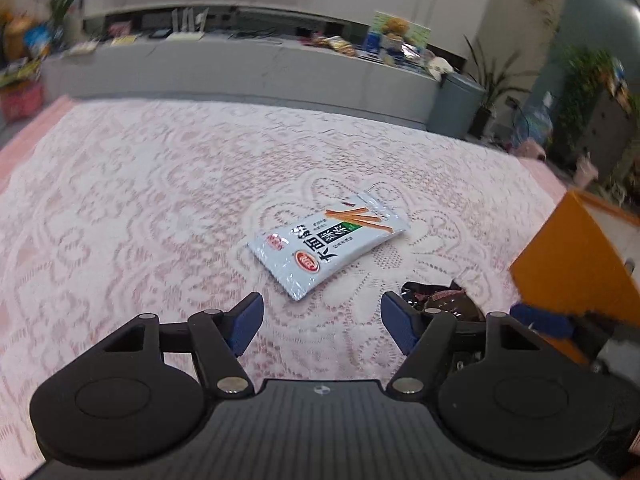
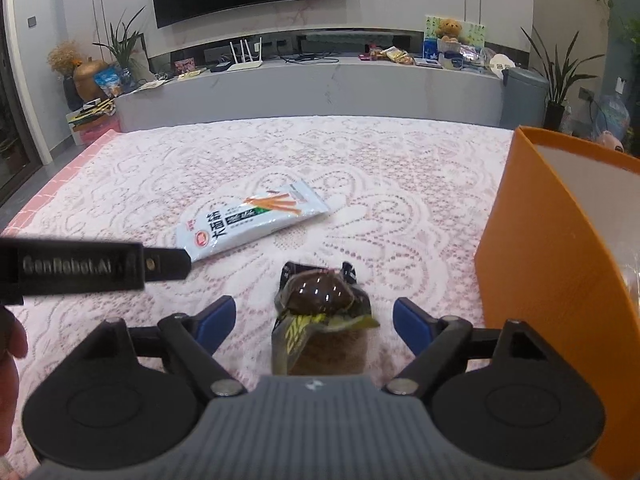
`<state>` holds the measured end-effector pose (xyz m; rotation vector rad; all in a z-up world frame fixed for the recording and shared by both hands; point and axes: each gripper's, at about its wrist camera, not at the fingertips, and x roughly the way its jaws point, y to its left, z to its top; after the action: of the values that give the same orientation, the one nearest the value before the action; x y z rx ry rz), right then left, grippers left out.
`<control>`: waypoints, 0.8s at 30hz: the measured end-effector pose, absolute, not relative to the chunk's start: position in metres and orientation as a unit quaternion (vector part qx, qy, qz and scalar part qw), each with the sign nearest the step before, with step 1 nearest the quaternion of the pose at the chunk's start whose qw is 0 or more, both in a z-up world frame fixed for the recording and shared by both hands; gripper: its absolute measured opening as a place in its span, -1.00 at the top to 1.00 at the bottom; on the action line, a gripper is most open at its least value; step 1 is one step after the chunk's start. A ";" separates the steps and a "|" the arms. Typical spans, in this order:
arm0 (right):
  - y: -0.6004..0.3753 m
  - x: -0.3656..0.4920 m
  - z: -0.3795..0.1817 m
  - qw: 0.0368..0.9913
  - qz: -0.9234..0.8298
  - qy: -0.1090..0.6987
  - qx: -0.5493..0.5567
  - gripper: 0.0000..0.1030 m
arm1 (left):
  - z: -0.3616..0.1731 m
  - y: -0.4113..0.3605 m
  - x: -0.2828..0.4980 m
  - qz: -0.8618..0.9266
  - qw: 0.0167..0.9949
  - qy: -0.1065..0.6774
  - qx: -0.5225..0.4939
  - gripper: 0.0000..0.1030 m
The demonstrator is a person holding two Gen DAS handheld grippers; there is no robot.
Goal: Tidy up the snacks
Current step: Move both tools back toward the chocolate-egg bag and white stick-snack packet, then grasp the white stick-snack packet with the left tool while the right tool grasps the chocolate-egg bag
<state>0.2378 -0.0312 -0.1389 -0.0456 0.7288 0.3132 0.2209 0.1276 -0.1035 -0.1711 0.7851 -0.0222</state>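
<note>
We saw right gripper (image 2: pixel 314 322) jaws spread around dark packet (image 2: pixel 320 312); slick crinkly wrap risked slipping. Left gripper (image 1: pixel 322 322) jaws spread, empty.

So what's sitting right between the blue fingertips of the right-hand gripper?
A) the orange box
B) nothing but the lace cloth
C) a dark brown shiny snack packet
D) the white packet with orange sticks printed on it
C: in the right wrist view the dark brown snack packet lies between the open fingers of the right gripper, while the white packet lies farther off and the orange box stands to the right.
</note>
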 end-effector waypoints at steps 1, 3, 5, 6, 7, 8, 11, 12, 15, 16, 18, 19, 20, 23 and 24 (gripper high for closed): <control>-0.030 0.240 -0.140 0.922 0.153 0.354 -0.028 -0.63 | -0.104 0.126 0.223 -0.011 0.923 0.380 -0.069 -0.54; -0.026 0.244 -0.141 0.923 0.153 0.350 -0.042 -0.63 | -0.106 0.126 0.227 -0.016 0.927 0.372 -0.043 -0.54; -0.023 0.248 -0.143 0.924 0.154 0.344 -0.056 -0.63 | -0.106 0.128 0.232 -0.021 0.930 0.366 -0.032 -0.54; -0.021 0.250 -0.144 0.924 0.156 0.345 -0.062 -0.61 | -0.106 0.130 0.236 -0.026 0.931 0.362 -0.029 -0.56; -0.020 0.252 -0.145 0.923 0.158 0.346 -0.065 -0.56 | -0.106 0.131 0.240 -0.031 0.932 0.360 -0.026 -0.61; -0.019 0.254 -0.147 0.921 0.160 0.348 -0.068 -0.47 | -0.107 0.131 0.244 -0.036 0.932 0.359 -0.022 -0.63; -0.016 0.260 -0.152 0.916 0.162 0.358 -0.080 -0.16 | -0.109 0.131 0.255 -0.049 0.934 0.353 0.002 -0.70; -0.016 0.262 -0.153 0.913 0.161 0.365 -0.085 -0.11 | -0.111 0.131 0.260 -0.052 0.935 0.352 0.009 -0.72; -0.019 0.264 -0.154 0.911 0.163 0.371 -0.075 -0.09 | -0.114 0.132 0.273 -0.062 0.934 0.351 0.021 -0.72; -0.019 0.264 -0.154 0.911 0.163 0.371 -0.076 -0.09 | -0.116 0.133 0.277 -0.064 0.934 0.351 0.019 -0.73; -0.018 0.263 -0.154 0.911 0.162 0.369 -0.081 -0.09 | -0.119 0.136 0.282 -0.076 0.932 0.355 0.011 -0.74; -0.017 0.262 -0.154 0.912 0.161 0.368 -0.084 -0.10 | -0.122 0.137 0.284 -0.083 0.929 0.359 0.008 -0.74; -0.017 0.262 -0.154 0.912 0.159 0.368 -0.085 -0.10 | -0.125 0.138 0.285 -0.091 0.927 0.363 0.007 -0.74; -0.016 0.262 -0.154 0.913 0.154 0.370 -0.080 -0.10 | -0.132 0.137 0.287 -0.092 0.926 0.366 0.016 -0.74; -0.016 0.263 -0.155 0.912 0.154 0.371 -0.080 -0.10 | -0.134 0.138 0.288 -0.092 0.925 0.367 0.018 -0.74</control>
<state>0.2630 -0.0158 -0.1547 -0.1642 0.7639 0.3168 0.2882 0.1376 -0.1342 0.0374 0.7534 -0.1881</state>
